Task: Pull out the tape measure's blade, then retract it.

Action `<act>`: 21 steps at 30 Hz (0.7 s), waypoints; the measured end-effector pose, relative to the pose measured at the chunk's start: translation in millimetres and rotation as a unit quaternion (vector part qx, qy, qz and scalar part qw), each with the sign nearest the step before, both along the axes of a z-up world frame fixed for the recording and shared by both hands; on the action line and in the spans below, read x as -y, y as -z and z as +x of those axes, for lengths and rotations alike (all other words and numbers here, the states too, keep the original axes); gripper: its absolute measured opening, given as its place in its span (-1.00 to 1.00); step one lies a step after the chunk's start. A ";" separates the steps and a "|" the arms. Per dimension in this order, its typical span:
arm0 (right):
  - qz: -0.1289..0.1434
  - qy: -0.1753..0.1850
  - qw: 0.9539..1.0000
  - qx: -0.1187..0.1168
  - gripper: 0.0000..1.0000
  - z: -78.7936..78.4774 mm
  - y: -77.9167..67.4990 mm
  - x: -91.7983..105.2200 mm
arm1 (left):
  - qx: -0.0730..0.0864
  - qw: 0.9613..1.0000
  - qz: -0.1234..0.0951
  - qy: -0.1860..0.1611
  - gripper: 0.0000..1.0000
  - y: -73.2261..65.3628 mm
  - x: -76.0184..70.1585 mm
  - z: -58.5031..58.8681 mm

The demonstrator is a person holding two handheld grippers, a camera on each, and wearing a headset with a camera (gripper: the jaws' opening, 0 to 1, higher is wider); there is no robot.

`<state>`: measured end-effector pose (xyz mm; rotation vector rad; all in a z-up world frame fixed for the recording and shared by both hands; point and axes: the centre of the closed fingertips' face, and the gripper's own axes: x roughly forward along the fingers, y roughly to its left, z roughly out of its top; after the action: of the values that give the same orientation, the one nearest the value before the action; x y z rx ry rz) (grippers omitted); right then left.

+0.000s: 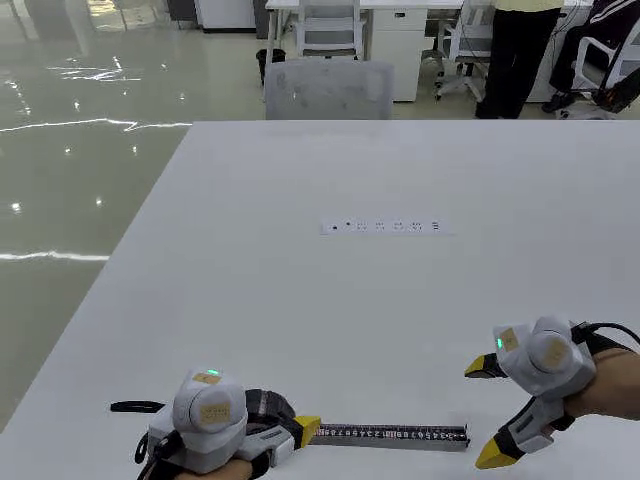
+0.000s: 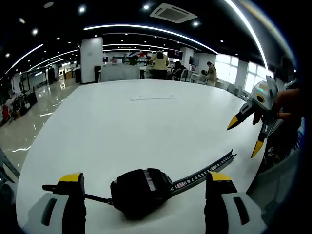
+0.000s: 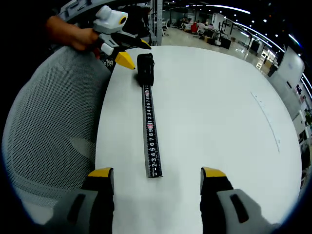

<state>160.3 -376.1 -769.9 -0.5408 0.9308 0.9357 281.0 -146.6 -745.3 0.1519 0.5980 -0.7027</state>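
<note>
"Two grippers over the white table (image 1: 300, 300): how wide is each?"

"Both wide open, holding nothing. The left gripper (image 2: 145, 177) has its yellow-tipped fingers (image 2: 72, 178) spread to either side of the black tape measure case (image 2: 141, 191), with a gap showing on both sides."

"And the blade?"

"Pulled out, lying flat on the table. The blade (image 3: 149, 127) runs from the case straight towards the right gripper (image 3: 157, 171). Its end lies between that gripper's fingertips (image 3: 101, 172) and touches neither."

"Anything legible?"

"Black numerals climb from the blade's end, 2 through 9 clear enough, then a red figure I can't make out. The case carries a small label (image 2: 149, 180), too small to read."

"What else lies near the fingers?"

"A thin black strap (image 2: 62, 187) trails from the case out past the finger on the left of the left gripper view. Beyond both pairs of fingers, mid-table, sits a flush socket strip (image 1: 380, 226). A grey mesh chair back (image 3: 46, 126) stands off the table edge, beside the right gripper."
</note>
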 end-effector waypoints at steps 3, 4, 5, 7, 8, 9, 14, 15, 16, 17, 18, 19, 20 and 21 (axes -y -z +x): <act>-0.003 -0.005 1.000 -0.003 0.39 0.9 5.3 -0.8 | 0.002 1.000 0.000 0.001 1.00 -0.3 0.2 0.7; -0.005 -0.007 1.000 -0.004 0.37 0.9 7.2 -0.7 | 0.001 1.000 0.002 0.002 1.00 0.7 0.2 0.5; -0.007 -0.009 1.000 -0.004 0.32 0.5 9.4 -1.2 | -0.004 1.000 0.004 0.002 1.00 3.3 0.1 -0.2; -0.008 -0.014 1.000 -0.006 0.23 0.4 14.6 -0.7 | -0.006 1.000 0.004 0.004 1.00 4.4 0.6 -0.8; -0.009 -0.016 1.000 -0.006 0.18 0.2 16.8 -0.4 | -0.005 1.000 0.006 0.006 1.00 4.4 0.7 -0.8; -0.010 -0.016 1.000 -0.007 0.16 -0.1 19.0 0.0 | -0.002 1.000 0.008 0.008 1.00 4.5 0.9 -0.4; -0.014 -0.022 1.000 -0.012 0.01 -2.8 27.8 1.6 | -0.012 1.000 0.008 0.008 1.00 9.7 0.6 -1.4; -0.014 -0.021 1.000 -0.012 -0.01 -2.5 29.9 1.6 | -0.012 1.000 0.008 0.009 1.00 10.1 0.7 -1.2; -0.014 -0.020 1.000 -0.013 -0.03 -2.5 31.2 1.5 | -0.012 1.000 0.007 0.008 1.00 10.0 0.7 -0.9; -0.013 -0.018 1.000 -0.017 -0.05 -3.1 32.9 1.0 | -0.010 1.000 0.005 0.008 1.00 8.9 1.1 -0.5; -0.013 -0.019 1.000 -0.018 -0.07 -3.2 34.0 0.7 | -0.009 1.000 0.005 0.009 1.00 8.6 1.6 -0.6; -0.014 -0.021 1.000 -0.019 -0.09 -3.6 35.2 0.6 | -0.010 1.000 0.004 0.010 1.00 9.1 2.2 -0.9; -0.016 -0.023 0.999 -0.020 -0.12 -4.3 37.1 0.9 | -0.016 1.000 0.001 0.012 1.00 10.9 3.8 -2.9; -0.017 -0.024 0.999 -0.020 -0.14 -4.6 38.0 1.1 | -0.016 1.000 0.000 0.013 1.00 11.5 4.5 -3.3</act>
<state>155.7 -377.2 -807.8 -0.5764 0.9746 0.9790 277.8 -151.2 -756.7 0.1488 0.6283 -0.7320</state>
